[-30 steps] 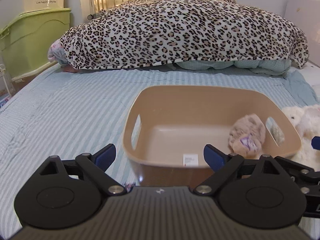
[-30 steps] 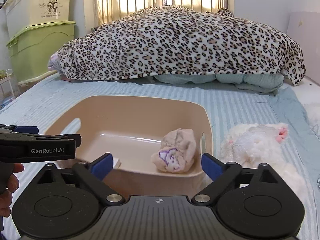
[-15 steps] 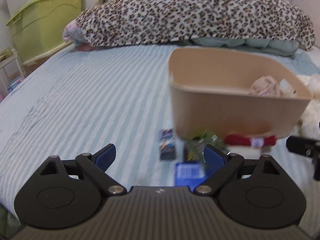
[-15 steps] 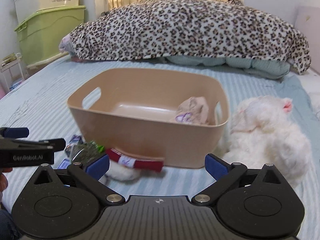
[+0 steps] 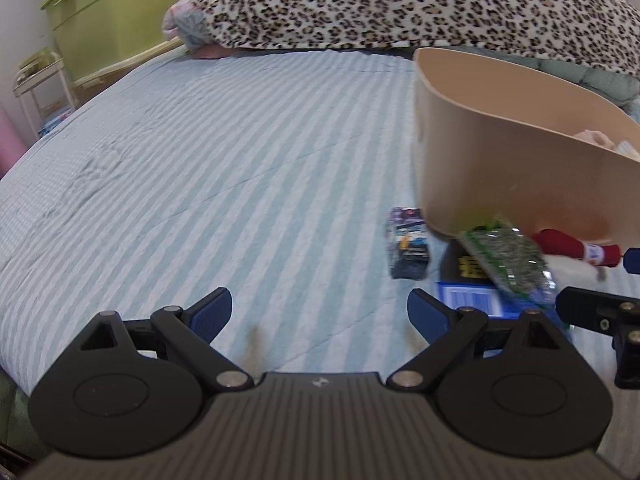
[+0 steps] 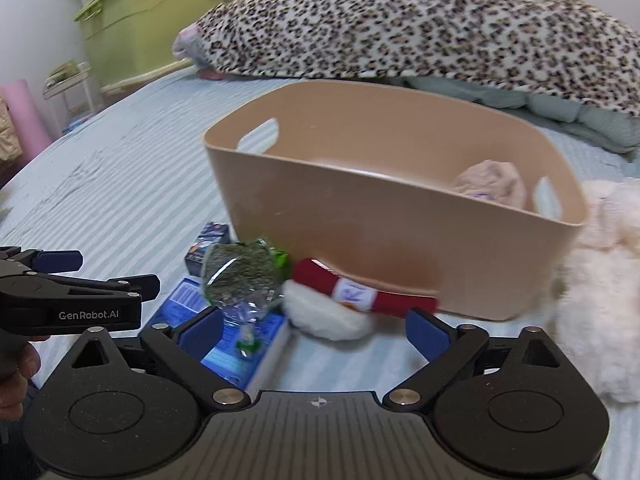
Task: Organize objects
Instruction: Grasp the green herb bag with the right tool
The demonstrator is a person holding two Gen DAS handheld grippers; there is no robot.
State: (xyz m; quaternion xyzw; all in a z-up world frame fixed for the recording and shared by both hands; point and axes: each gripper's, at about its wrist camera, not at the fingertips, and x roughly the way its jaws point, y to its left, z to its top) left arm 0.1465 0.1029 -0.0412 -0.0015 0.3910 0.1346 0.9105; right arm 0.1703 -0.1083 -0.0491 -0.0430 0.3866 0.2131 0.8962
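Observation:
A tan plastic basket (image 6: 400, 248) stands on the striped bed, with a pinkish plush (image 6: 492, 188) inside it. The basket also shows in the left wrist view (image 5: 500, 168). In front of it lie a red and white Santa hat (image 6: 352, 296), a green clear packet (image 6: 240, 276), a blue box (image 6: 240, 340) and a small dark box (image 5: 408, 244). My right gripper (image 6: 312, 330) is open and empty, low over the hat. My left gripper (image 5: 320, 312) is open and empty over bare bedsheet, left of the boxes.
A white plush toy (image 6: 600, 288) lies right of the basket. A leopard-print blanket heap (image 6: 420, 28) covers the far end of the bed. Green storage bins (image 5: 116, 12) stand at the far left, beside a small rack (image 5: 40, 80).
Both grippers have pulled back and dropped lower, with the left one swinging left. The hat, packet and boxes in front of the basket have come into view. Both stay open.

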